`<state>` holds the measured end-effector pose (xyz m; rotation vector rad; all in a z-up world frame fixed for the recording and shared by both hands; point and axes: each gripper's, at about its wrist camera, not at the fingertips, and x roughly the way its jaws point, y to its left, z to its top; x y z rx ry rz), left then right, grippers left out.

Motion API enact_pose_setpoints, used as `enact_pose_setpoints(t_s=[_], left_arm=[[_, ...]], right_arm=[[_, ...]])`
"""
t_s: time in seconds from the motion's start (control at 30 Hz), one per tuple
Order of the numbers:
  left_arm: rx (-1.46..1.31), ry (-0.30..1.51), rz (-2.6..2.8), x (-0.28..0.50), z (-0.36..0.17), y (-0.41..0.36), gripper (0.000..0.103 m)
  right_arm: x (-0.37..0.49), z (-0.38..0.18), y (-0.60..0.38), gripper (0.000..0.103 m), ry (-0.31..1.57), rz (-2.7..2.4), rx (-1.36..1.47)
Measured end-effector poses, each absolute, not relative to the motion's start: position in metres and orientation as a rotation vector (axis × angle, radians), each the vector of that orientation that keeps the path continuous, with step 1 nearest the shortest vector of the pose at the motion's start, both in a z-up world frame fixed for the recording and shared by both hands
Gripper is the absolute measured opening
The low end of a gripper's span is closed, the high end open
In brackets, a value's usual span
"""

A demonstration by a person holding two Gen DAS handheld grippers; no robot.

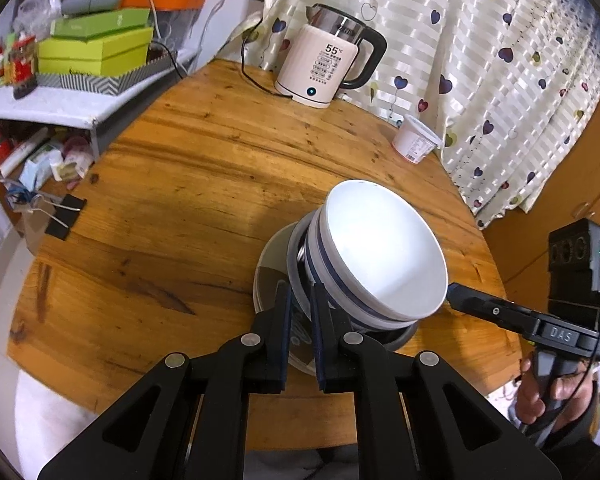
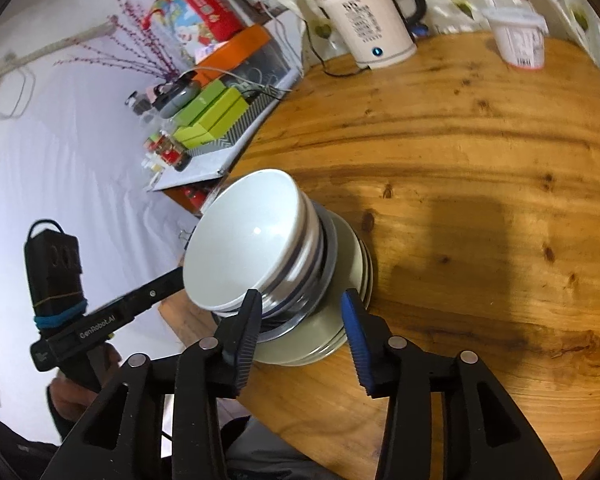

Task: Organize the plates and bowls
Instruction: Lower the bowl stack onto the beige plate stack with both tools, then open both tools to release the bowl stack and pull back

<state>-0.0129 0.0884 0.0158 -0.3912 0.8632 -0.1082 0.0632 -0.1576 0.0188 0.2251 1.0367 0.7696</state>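
Room: round wooden worktop (image 1: 188,184) against a heart-print curtain (image 1: 500,60), cluttered white shelf (image 1: 60,104) at far left
Stack: bowls (image 1: 380,252) nested on a metal dish, on plates (image 1: 268,280), all one pile at the near right of the worktop
Left gripper (image 1: 301,300): fingers nearly together, tips at the plates' near edge, nothing visibly clamped
Right gripper (image 2: 300,312): fingers apart, straddling the pile's near rim, pads not pressing
Progress: looks close to done, as no loose crockery shows anywhere
Left to do: back both grippers clear, perhaps square up the leaning bowls
Edges: pile sits near the worktop's right rim, so nudge it inward only
Open room: wide bare wood left and centre; kettle (image 1: 324,60) and white tub (image 1: 416,140) stand far back, well apart
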Motion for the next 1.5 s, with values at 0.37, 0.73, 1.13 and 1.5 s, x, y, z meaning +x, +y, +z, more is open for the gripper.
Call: enact_pose_setpoints(t_s=[0.37,0.73,1.13,1.5], left_arm=[[-0.280,0.844,-0.045,-0.029,0.022,0.063,0.014],[-0.223,0.874,-0.007,-0.035,0.014,0.050,0.018],[-0.185,0.892,0.041,-0.038,0.009,0.043,0.018],[-0.177,0.905,0.075,-0.037,0.003,0.041,0.018]], right_arm=[[0.034,0.032,-0.142,0.056,0.951,0.752,0.070],[0.019,0.029,-0.130,0.065,0.932,0.733,-0.025],[0.011,0.025,-0.122,0.067,0.916,0.733,-0.084],[0.011,0.021,-0.119,0.067,0.923,0.736,-0.096]])
